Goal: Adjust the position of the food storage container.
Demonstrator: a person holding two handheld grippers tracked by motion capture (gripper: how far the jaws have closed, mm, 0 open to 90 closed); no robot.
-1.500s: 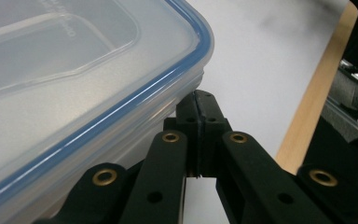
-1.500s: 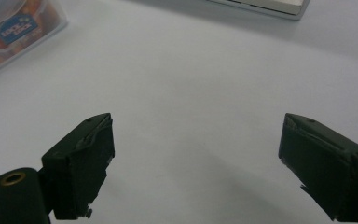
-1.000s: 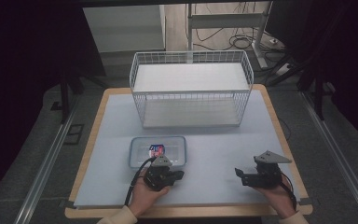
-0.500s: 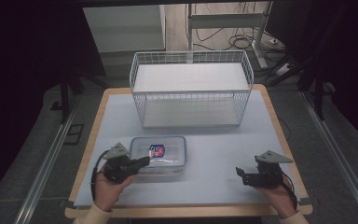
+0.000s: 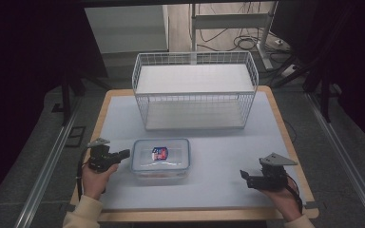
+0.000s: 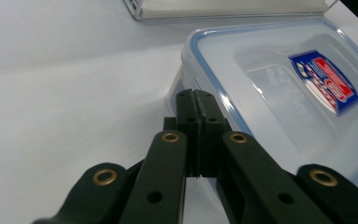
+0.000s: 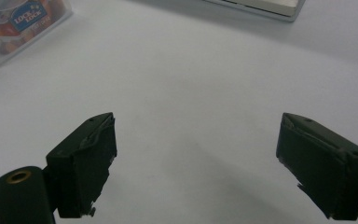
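A clear plastic food box [image 5: 161,159] with a blue-rimmed lid and a red and blue label lies on the table's near half; the same box [image 6: 279,107] is close in the left gripper view, and its corner [image 7: 18,23] is at the upper left of the right gripper view. My left gripper [image 5: 125,154] is shut with nothing between its jaws, its tips [image 6: 195,100] right at the box's left end; whether they touch it I cannot tell. My right gripper [image 5: 244,176] rests open over bare table at the near right, its jaws [image 7: 196,163] wide apart and nothing between them.
A white wire basket [image 5: 195,90] with a white liner stands at the back middle of the pale table [image 5: 228,142]. The wooden table edge [image 5: 190,216] runs along the near side. Cables and a stand foot lie on the floor behind.
My left hand has swung from in front of the box out to its left side, and its gripper now points right at the box's end. The right hand has stayed put.
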